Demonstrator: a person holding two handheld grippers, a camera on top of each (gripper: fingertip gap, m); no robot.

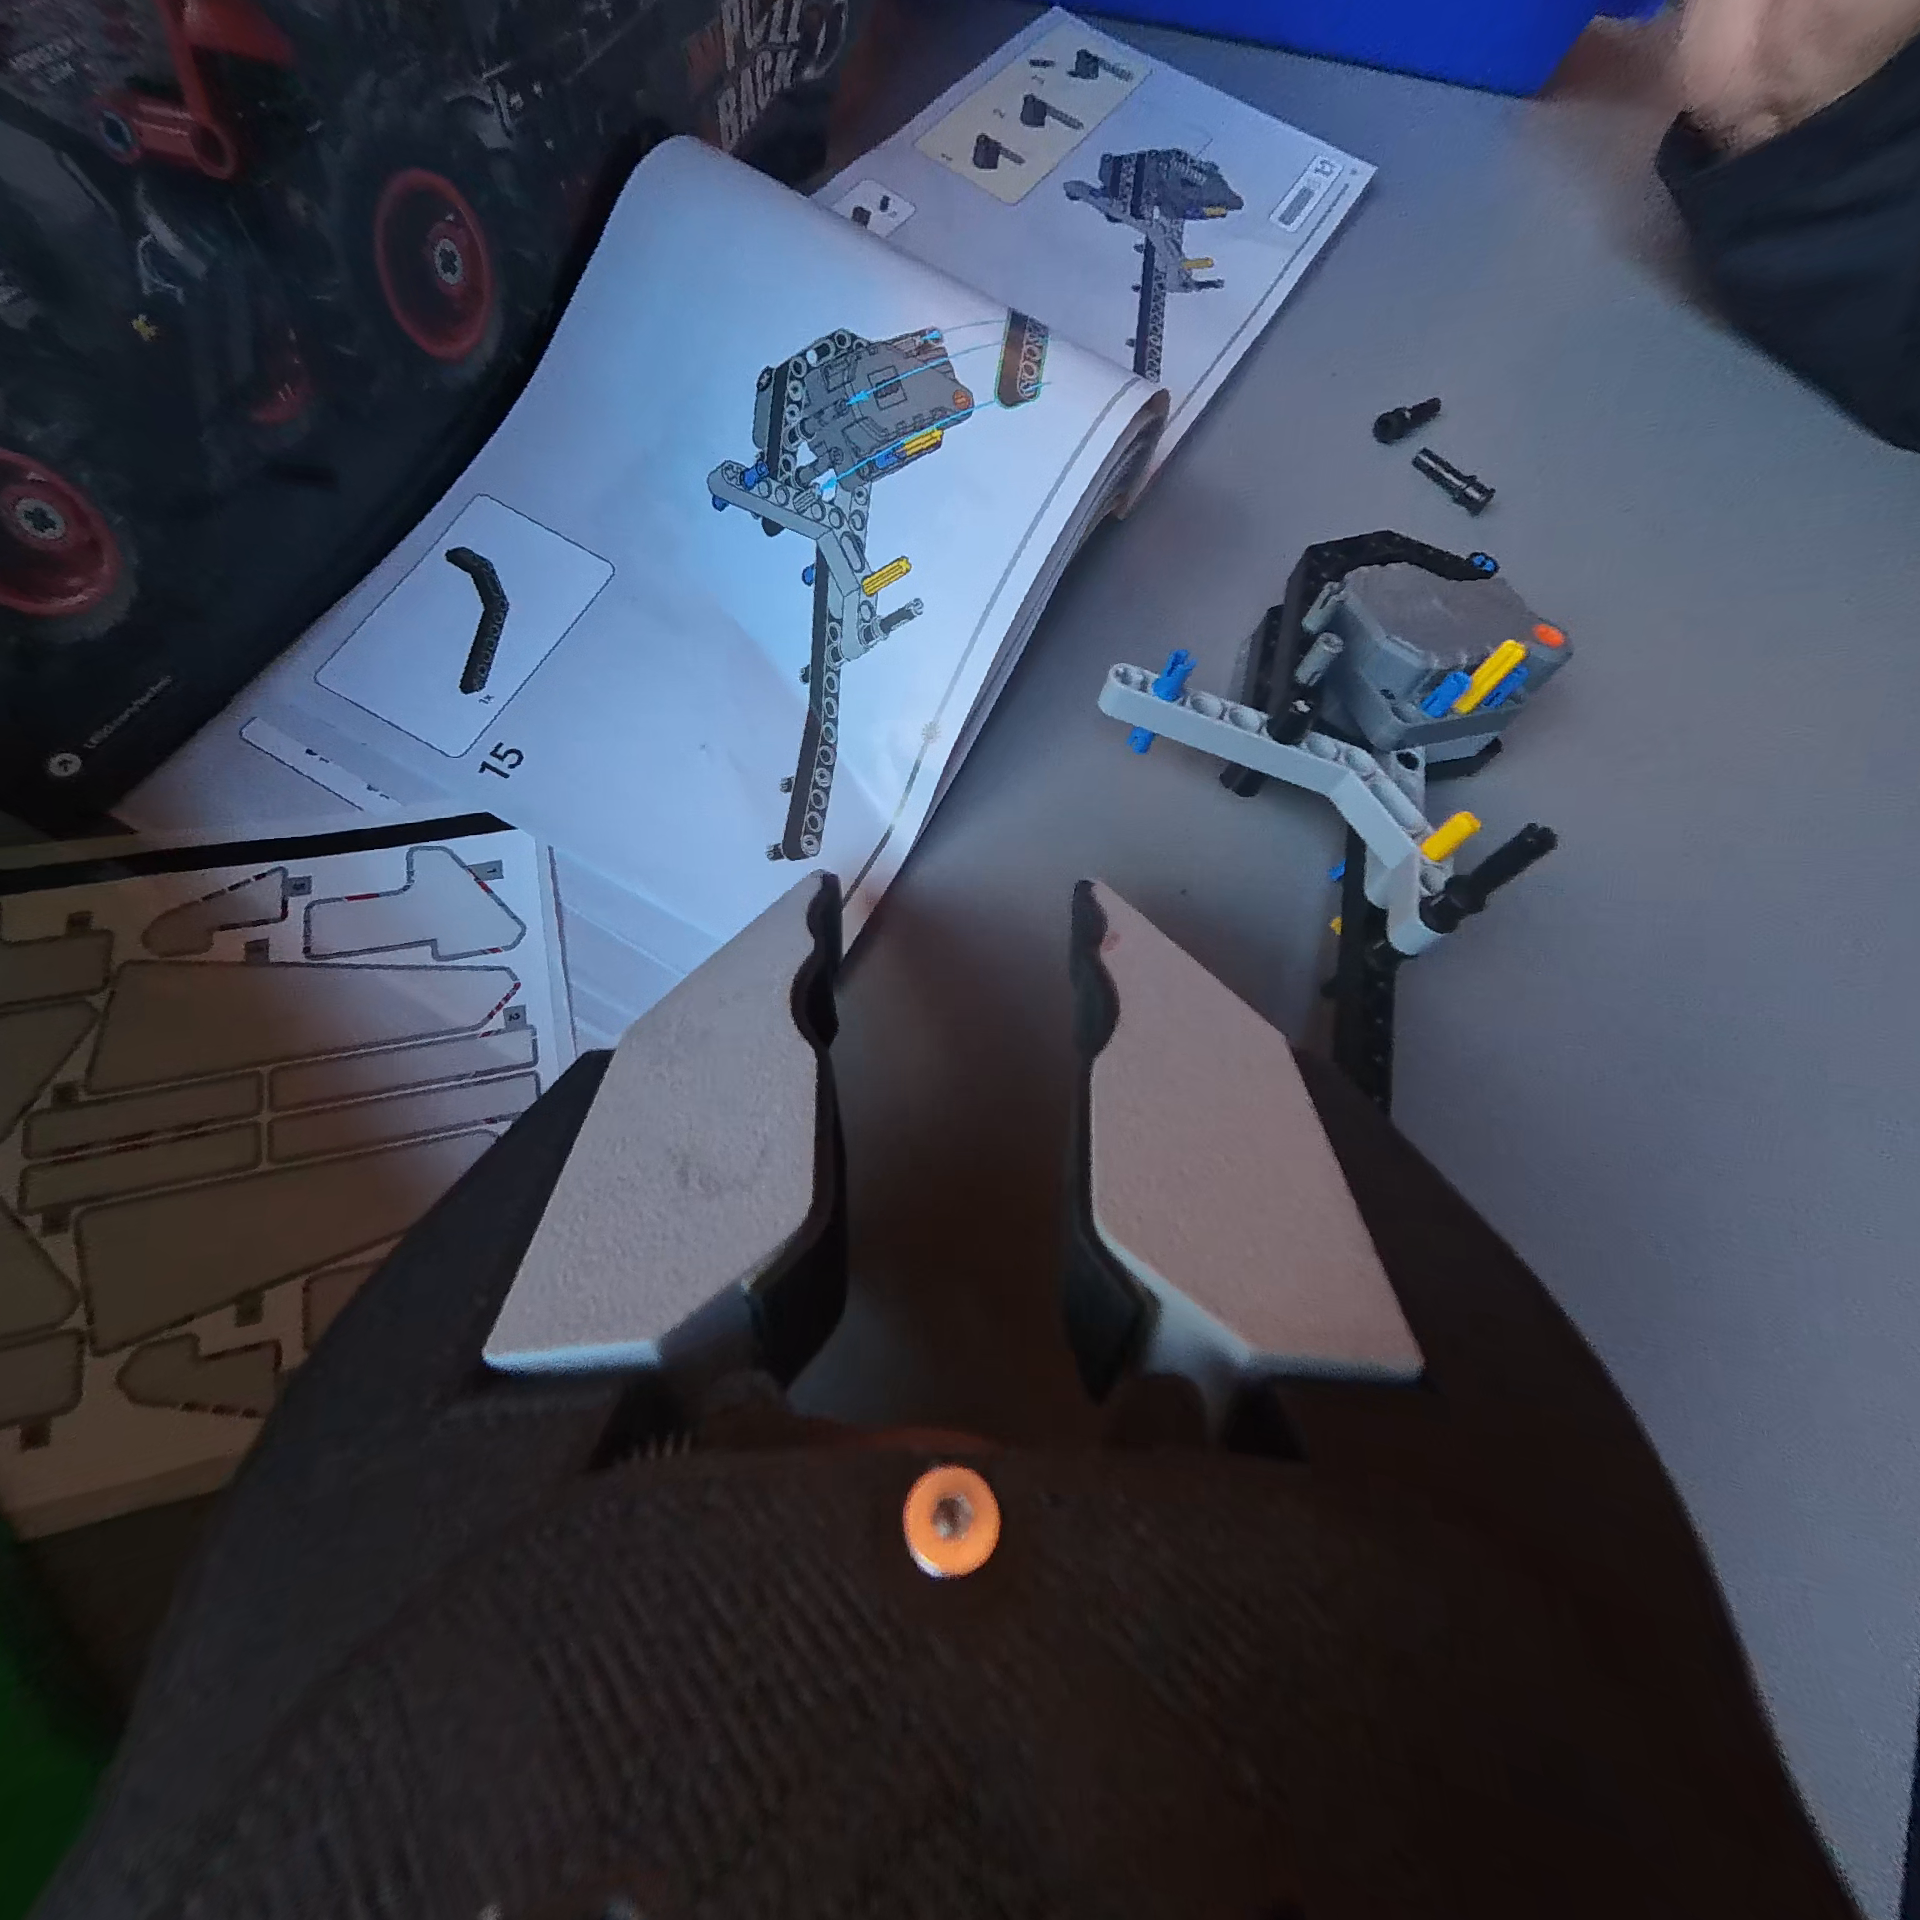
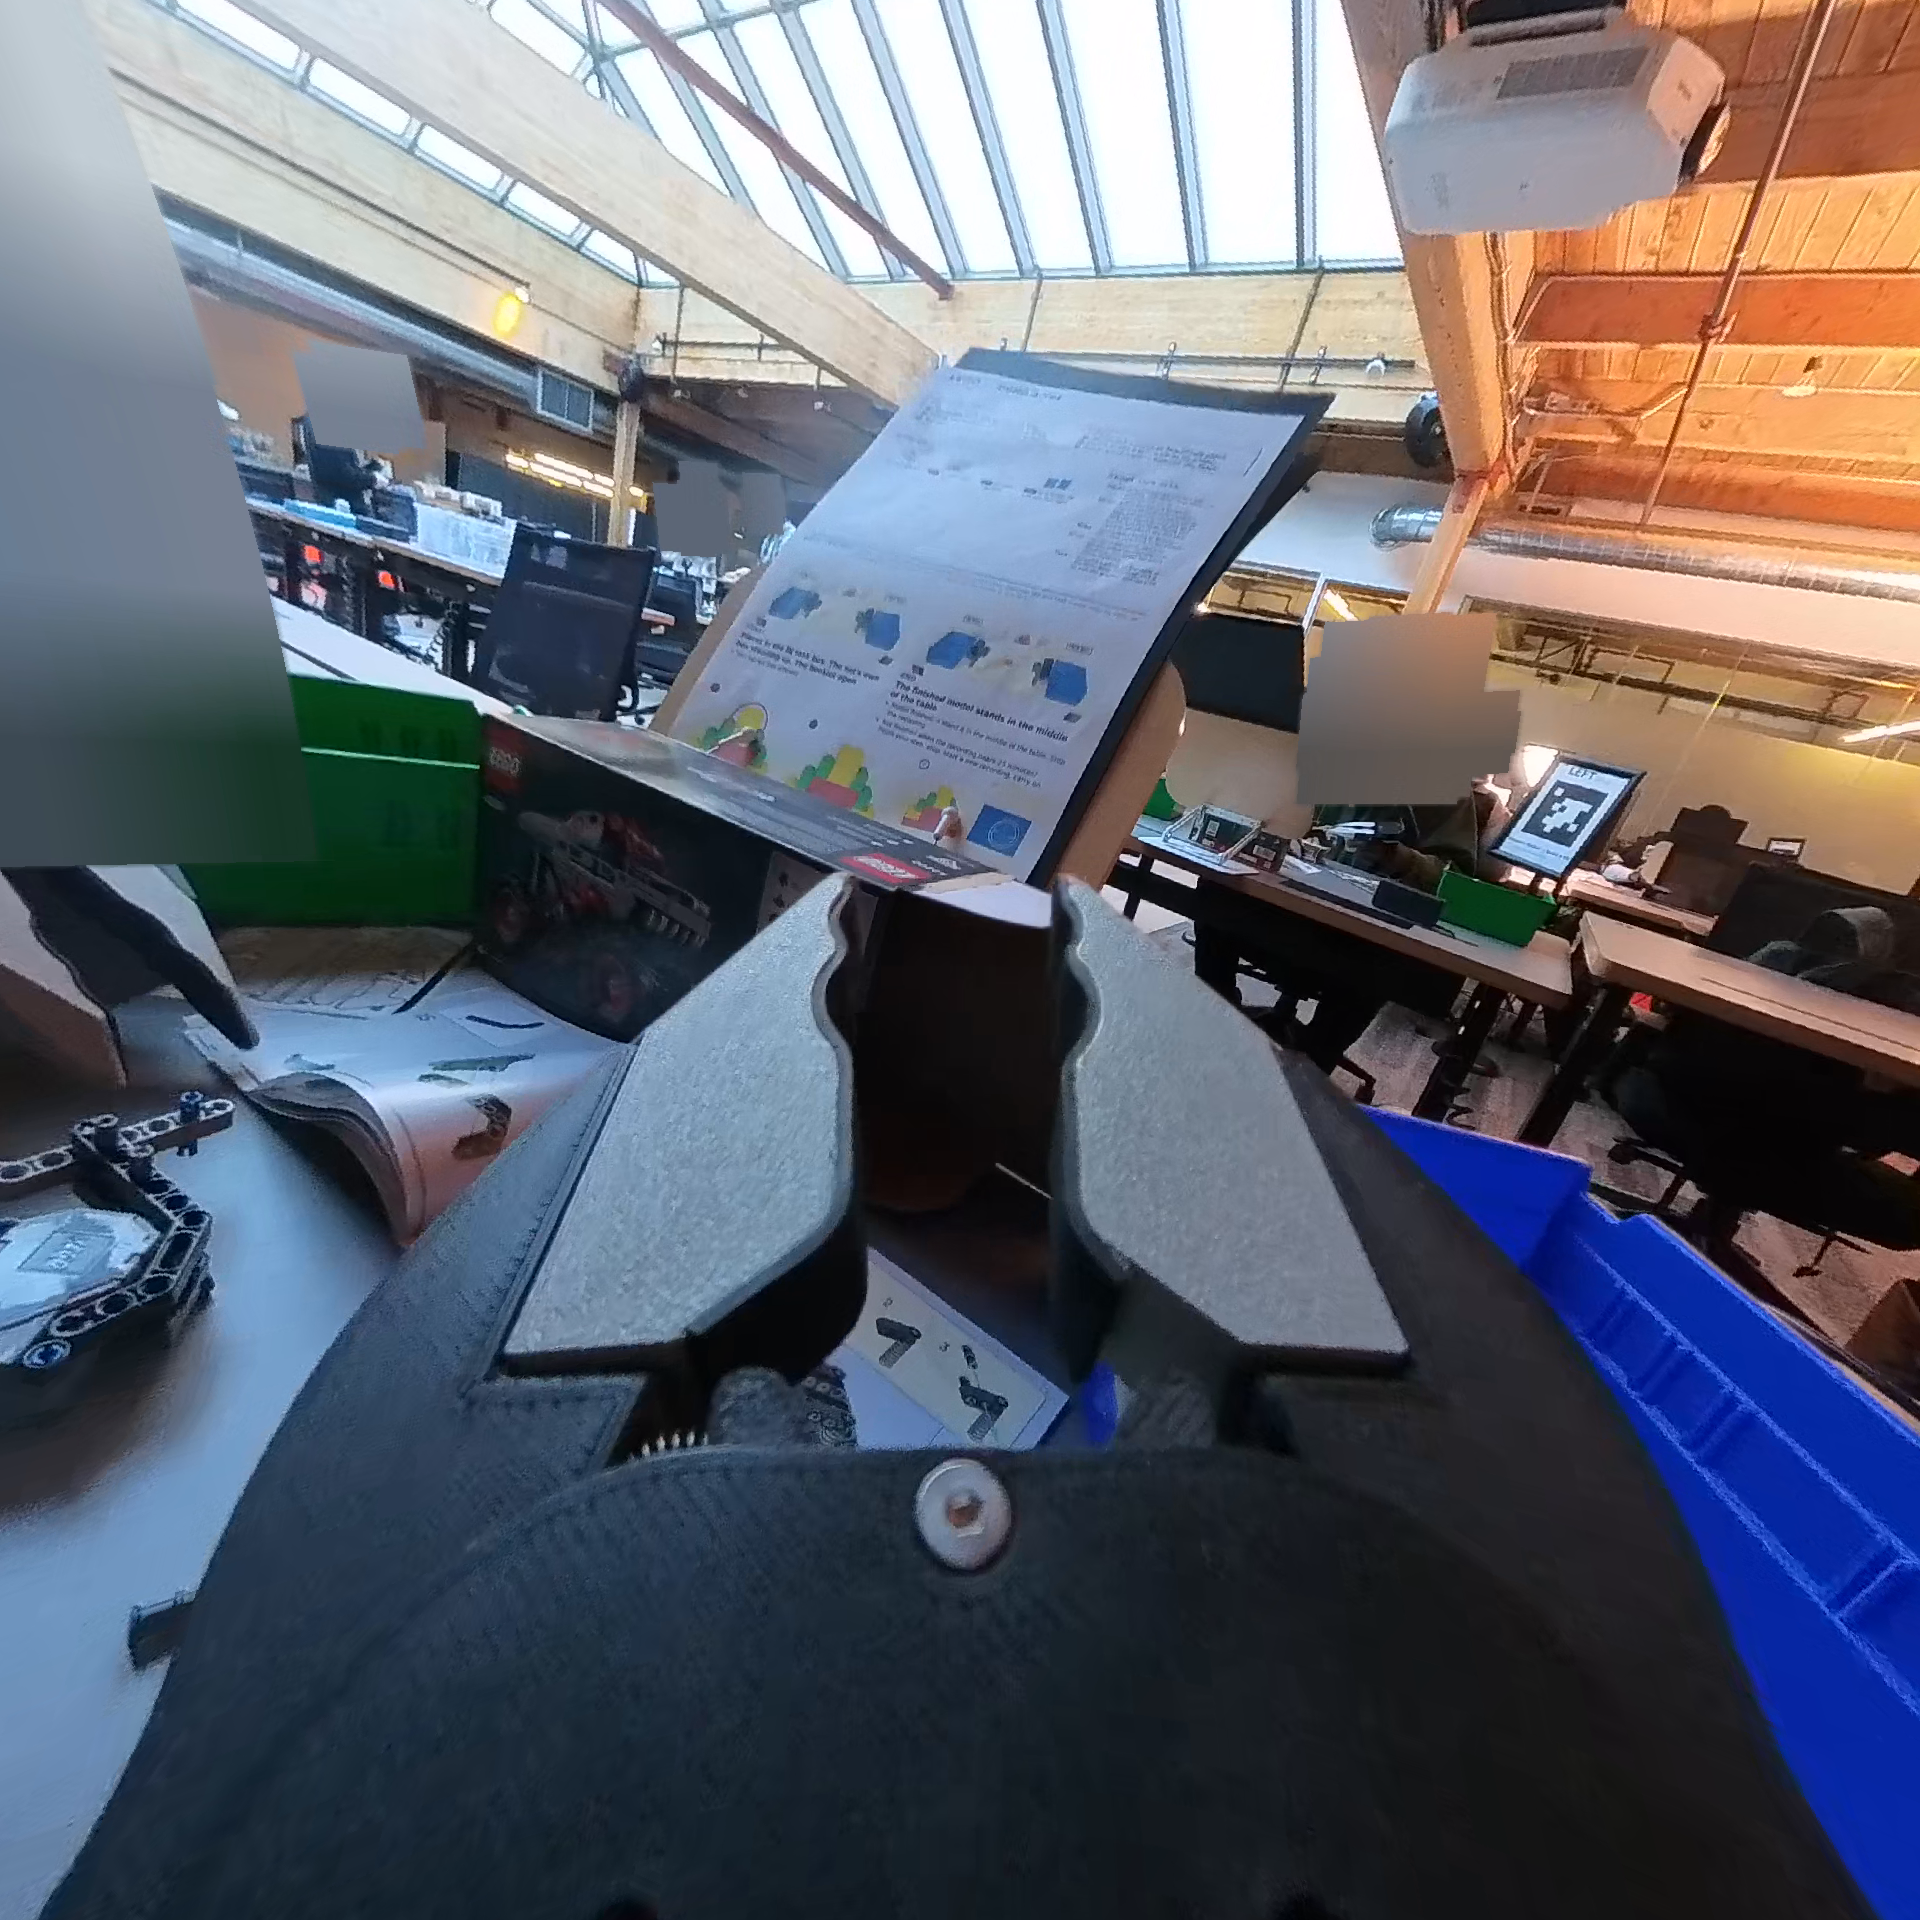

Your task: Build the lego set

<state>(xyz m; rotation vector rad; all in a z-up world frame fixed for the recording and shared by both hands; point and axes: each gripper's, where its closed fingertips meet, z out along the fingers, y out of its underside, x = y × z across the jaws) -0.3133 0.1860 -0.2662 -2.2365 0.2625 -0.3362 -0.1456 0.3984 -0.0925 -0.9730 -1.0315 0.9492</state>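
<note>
The left hand-held gripper [image 1: 951, 914] hangs empty above the grey surface [image 1: 1714, 935], its fingers spread, just near-left of the half-built model [image 1: 1361, 717], which lies flat to the right of the open instruction booklet [image 1: 665, 582]. The right hand-held gripper [image 2: 951, 914] is likewise spread and holds nothing, raised and pointing out toward the room beside the blue bin [image 2: 1683, 1382]. Two loose black pins [image 1: 1439, 452] lie on the far side of the model, apart from it. The step in hand looks to be adding the black angled beam pictured on the open page (no such loose beam shows in either view, so it may need fetching from the bin). To do it well, one gripper should pin the model's long black beam against the surface while the other presses the part squarely onto the blue pins.
</note>
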